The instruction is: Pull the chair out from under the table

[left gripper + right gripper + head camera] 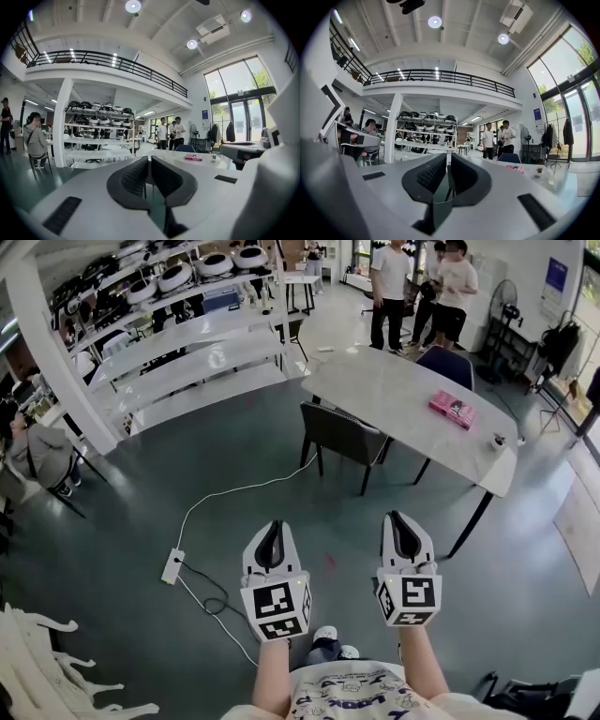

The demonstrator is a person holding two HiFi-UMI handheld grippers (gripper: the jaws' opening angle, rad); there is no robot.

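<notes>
The dark grey chair (pixel 342 434) stands at the near long edge of the pale stone-topped counter (pixel 394 395), toward its left end. Its seat is tucked under the top and its backrest faces the person. Both tools are held out level over the green floor (pixel 122 521), well apart from the chair and touching nothing.

The left tool (pixel 273 529) is clenched, its ribbed black pads pressed together with nothing between them, as the left gripper view (pixel 149 159) shows. The right tool (pixel 401 519) is likewise clenched and empty, its pads meeting at the tips (pixel 447 157).

On the counter a pink book (pixel 453 409) lies toward the right end. What looks like a small potted plant (pixel 497 441) sits near the right near corner. A blue chair (pixel 446 366) stands at the far long edge. On the floor left of the tools lies a white power strip (pixel 172 565), its cable running toward the grey chair.
</notes>
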